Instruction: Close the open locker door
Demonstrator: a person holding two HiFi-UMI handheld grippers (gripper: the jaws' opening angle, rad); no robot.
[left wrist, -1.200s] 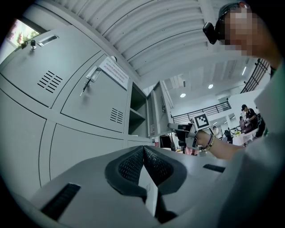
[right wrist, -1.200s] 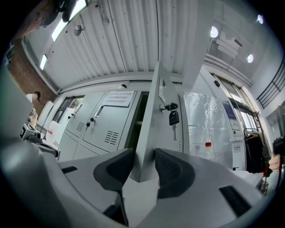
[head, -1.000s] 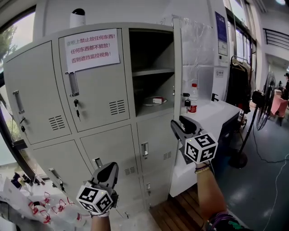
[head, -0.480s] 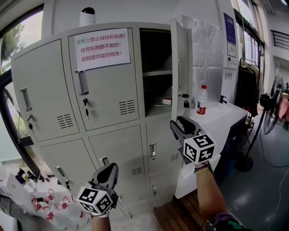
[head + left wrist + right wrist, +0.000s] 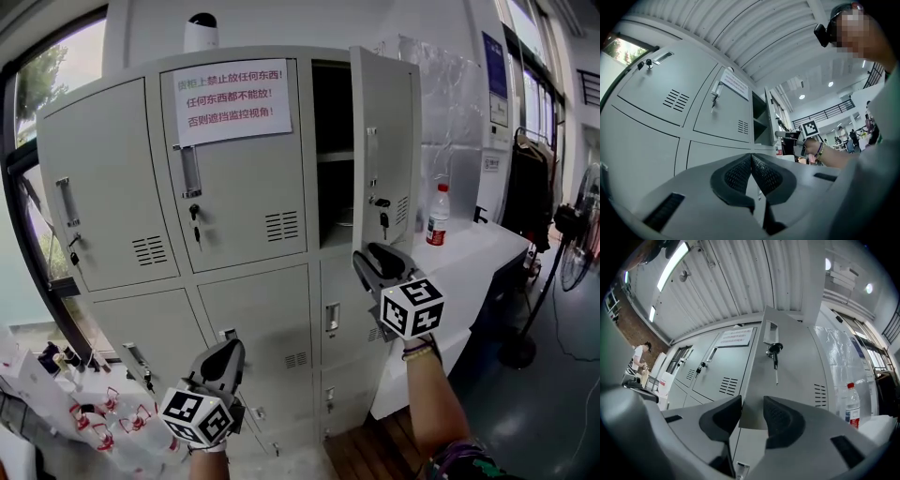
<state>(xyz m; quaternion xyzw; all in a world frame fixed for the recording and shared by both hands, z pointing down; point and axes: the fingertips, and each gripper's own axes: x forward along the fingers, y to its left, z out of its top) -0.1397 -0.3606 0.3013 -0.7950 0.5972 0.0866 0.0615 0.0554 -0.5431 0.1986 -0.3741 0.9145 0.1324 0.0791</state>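
The grey locker bank (image 5: 234,244) fills the head view. Its top right door (image 5: 386,131) stands partly open, outer face with handle and key toward me, the dark compartment (image 5: 333,141) behind it. My right gripper (image 5: 367,255) is just under the door's lower edge. In the right gripper view the door (image 5: 787,371) fills the middle and its lower corner shows in the gap of the right gripper (image 5: 752,404). Its jaws are open and have just been closing a little; contact cannot be told. My left gripper (image 5: 230,349) is shut and empty, low before the lower lockers (image 5: 751,161).
A white counter (image 5: 478,253) adjoins the lockers on the right, with a plastic bottle (image 5: 437,217) on it. A paper notice (image 5: 232,97) hangs on the middle door. A standing fan (image 5: 572,225) is far right. Bags and clutter (image 5: 84,422) lie at lower left.
The door has swung from edge-on toward the locker front and now shows its outer face. The lockers have slid right in the head view. Both grippers keep about the same place in the picture.
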